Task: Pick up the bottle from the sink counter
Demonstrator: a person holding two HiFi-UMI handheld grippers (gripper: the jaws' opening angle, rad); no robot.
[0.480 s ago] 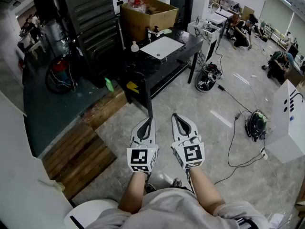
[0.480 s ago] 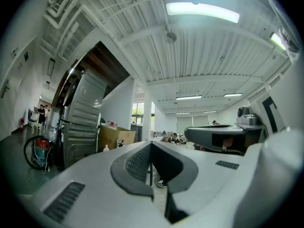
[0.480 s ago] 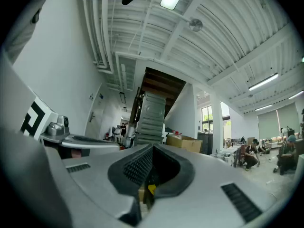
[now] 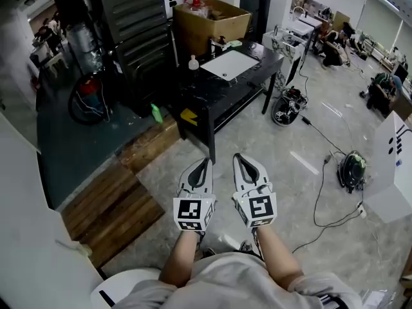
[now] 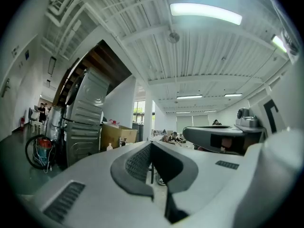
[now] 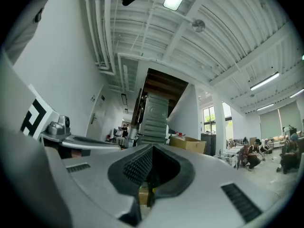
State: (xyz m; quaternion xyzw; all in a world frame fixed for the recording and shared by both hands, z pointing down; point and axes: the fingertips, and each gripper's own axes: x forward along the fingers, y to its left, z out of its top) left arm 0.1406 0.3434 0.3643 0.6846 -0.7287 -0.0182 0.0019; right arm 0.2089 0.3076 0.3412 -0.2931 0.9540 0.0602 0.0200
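Well short of the sink counter
Left gripper and right gripper hover side by side, jaws closed, empty (the bottle stands on that counter)

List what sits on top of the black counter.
A small clear bottle and a white basin sit on the counter. What lies behind the cardboard box is covered.

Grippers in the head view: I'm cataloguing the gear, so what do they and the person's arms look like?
The left gripper and right gripper are white tapering shells with dark grey textured pads. Each carries a cube with black-and-white square markers. The person wears a light short-sleeved shirt.
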